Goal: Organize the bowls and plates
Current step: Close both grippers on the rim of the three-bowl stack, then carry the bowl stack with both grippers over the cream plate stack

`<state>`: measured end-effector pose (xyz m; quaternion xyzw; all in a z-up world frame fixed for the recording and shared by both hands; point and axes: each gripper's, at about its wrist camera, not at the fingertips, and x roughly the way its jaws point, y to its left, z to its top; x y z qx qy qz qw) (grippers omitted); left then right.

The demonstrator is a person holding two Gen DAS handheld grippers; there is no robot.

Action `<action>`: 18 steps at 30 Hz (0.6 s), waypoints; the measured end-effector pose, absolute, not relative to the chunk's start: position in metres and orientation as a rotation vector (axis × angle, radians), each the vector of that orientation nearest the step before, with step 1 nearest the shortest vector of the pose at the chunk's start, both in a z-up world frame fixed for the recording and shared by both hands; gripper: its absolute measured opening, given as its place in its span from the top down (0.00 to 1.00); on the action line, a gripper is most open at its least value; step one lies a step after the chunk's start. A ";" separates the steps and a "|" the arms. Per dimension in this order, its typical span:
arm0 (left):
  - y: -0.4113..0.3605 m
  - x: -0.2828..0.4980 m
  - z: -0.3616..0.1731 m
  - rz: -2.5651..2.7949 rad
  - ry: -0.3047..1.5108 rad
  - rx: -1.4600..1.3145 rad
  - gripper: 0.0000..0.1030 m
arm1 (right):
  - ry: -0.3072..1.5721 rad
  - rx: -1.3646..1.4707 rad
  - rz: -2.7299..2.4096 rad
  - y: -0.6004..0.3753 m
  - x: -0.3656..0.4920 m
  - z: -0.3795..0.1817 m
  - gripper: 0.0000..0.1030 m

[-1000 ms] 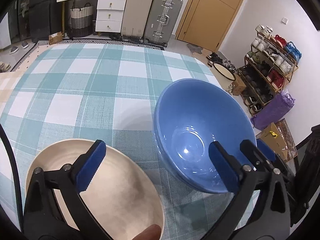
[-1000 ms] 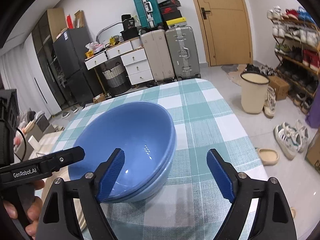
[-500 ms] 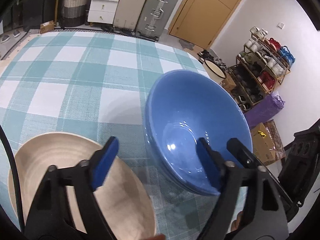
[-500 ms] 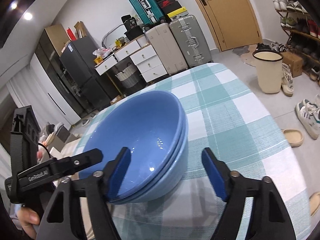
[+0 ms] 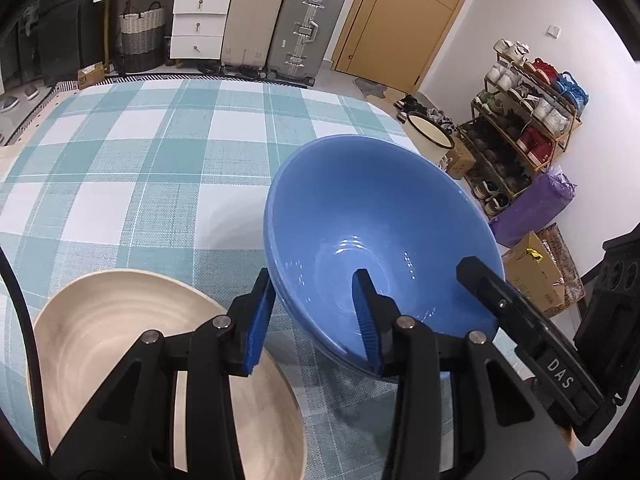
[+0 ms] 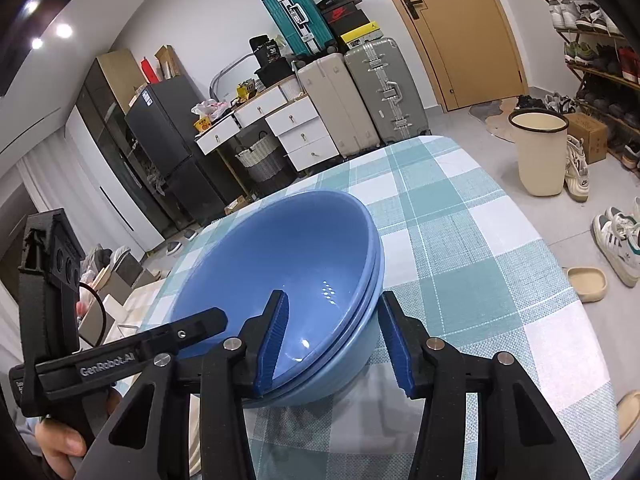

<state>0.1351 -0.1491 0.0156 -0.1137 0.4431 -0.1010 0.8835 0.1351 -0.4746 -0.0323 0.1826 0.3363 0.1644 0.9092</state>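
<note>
From where I sit, both pairs of tongs are working the same stack of glossy blue ceramic bowls (image 5: 380, 232), which sits on the table under a teal-and-white checked tablecloth (image 5: 152, 168). At least two bowls are nested (I count the rims in the right wrist view, where two or three edges show one inside the other).

My left tongs (image 5: 316, 316) straddle the stack's near rim: one blue-padded finger lies outside the wall, the other inside the bowl. The jaws are partly spread, and I cannot tell whether the pads press on the rim.

My right tongs (image 6: 336, 340) straddle the rim on the other side the same way, one pad inside, one outside. They look narrowed around the wall, though a small gap seems to show at the outer pad, so I cannot tell whether they grip.

Just beside the stack, under my left tongs, lies a wide, shallow cream-coloured ceramic plate (image 5: 100, 340) with faint ringed streaks, flat on the cloth.
</note>
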 end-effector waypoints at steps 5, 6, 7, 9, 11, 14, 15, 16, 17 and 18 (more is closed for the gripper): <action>-0.148 0.130 0.022 -0.203 0.906 -0.224 0.64 | 0.682 0.358 0.343 -0.473 0.133 -0.027 0.54; -0.148 0.129 0.024 -0.201 0.903 -0.220 0.64 | 0.682 0.356 0.344 -0.472 0.133 -0.027 0.54; -0.148 0.127 0.026 -0.200 0.899 -0.217 0.64 | 0.681 0.355 0.345 -0.472 0.132 -0.026 0.54; -0.148 0.124 0.030 -0.196 0.890 -0.209 0.64 | 0.677 0.355 0.347 -0.472 0.132 -0.025 0.54; -0.148 0.120 0.036 -0.195 0.880 -0.202 0.64 | 0.669 0.353 0.349 -0.472 0.131 -0.023 0.54; -0.149 0.114 0.045 -0.192 0.860 -0.186 0.64 | 0.657 0.349 0.356 -0.473 0.128 -0.018 0.54; -0.149 0.112 0.048 -0.192 0.855 -0.182 0.64 | 0.654 0.350 0.357 -0.473 0.127 -0.016 0.54; -0.149 0.109 0.051 -0.192 0.849 -0.179 0.64 | 0.650 0.348 0.358 -0.473 0.125 -0.014 0.54; -0.149 0.107 0.055 -0.191 0.844 -0.177 0.64 | 0.644 0.346 0.358 -0.473 0.124 -0.012 0.54; -0.149 0.105 0.058 -0.191 0.837 -0.175 0.64 | 0.639 0.345 0.359 -0.473 0.123 -0.010 0.54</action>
